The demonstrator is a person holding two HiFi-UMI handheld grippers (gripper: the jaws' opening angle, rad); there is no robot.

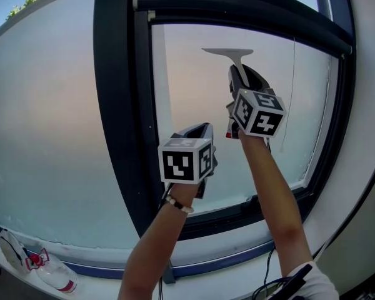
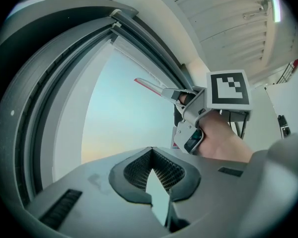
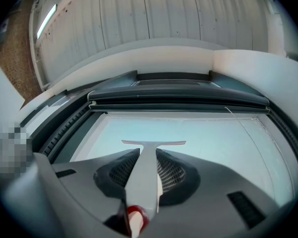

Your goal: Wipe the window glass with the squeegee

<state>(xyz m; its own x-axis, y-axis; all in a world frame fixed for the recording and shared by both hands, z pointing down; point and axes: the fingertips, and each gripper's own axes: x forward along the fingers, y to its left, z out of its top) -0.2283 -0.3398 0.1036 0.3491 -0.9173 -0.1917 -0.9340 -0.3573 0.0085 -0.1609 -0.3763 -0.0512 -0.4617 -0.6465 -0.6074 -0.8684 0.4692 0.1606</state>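
Observation:
A white T-shaped squeegee (image 1: 228, 52) has its blade up against the upper part of the window glass (image 1: 194, 161). My right gripper (image 1: 239, 75) is shut on its handle, arm raised. In the right gripper view the handle (image 3: 146, 175) runs between the jaws to the blade (image 3: 154, 143); a red end (image 3: 134, 218) shows at the bottom. My left gripper (image 1: 203, 130) hangs lower and to the left, near the dark frame, apart from the glass. In the left gripper view its jaws meet at the tips (image 2: 152, 155) with nothing held, and the squeegee (image 2: 151, 86) shows beyond them.
A thick dark mullion (image 1: 122, 105) stands left of the pane, with a wider pane beyond it. A thin cord (image 1: 294, 86) hangs at the pane's right side. A plastic bottle (image 1: 53, 275) lies on the sill (image 1: 225, 252) at lower left. A cable (image 1: 269, 283) trails below.

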